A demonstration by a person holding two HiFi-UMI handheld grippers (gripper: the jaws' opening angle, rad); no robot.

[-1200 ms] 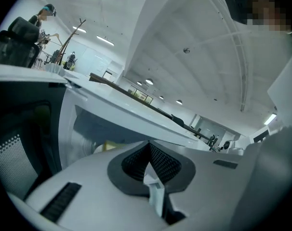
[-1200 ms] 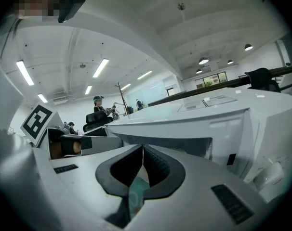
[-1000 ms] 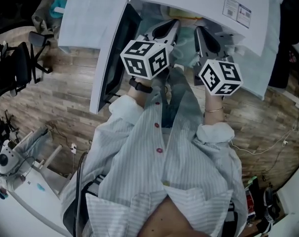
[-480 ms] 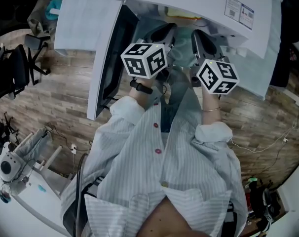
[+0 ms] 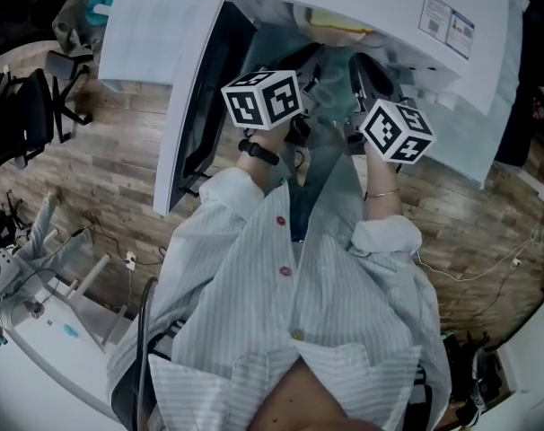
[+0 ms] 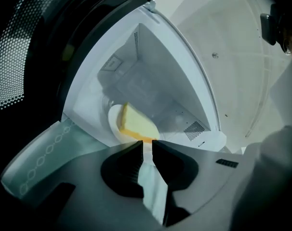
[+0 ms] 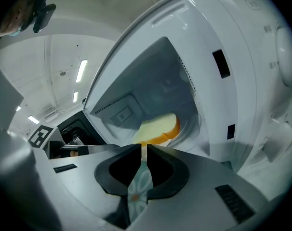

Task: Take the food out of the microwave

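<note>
The microwave (image 5: 371, 3) stood with its door (image 5: 196, 106) swung wide to the left, and the person in a striped shirt (image 5: 281, 312) held both grippers up at its opening. A slice of bread (image 6: 134, 124), yellow along its crust, lay on a white plate (image 6: 113, 121) low in the front of the white cavity, just ahead of both sets of jaws.

The left gripper (image 6: 146, 146) had just been opening. Its jaws stood slightly apart, released, and the near rim of the plate reached only to their tips. The right gripper (image 7: 142, 149) was clenched on the plate's rim, which showed as a thin white sliver between its tips. A flower-patterned cloth (image 7: 139, 186) showed below through the gap behind them. Wooden floor (image 5: 101, 178) lay under the scene.
</note>
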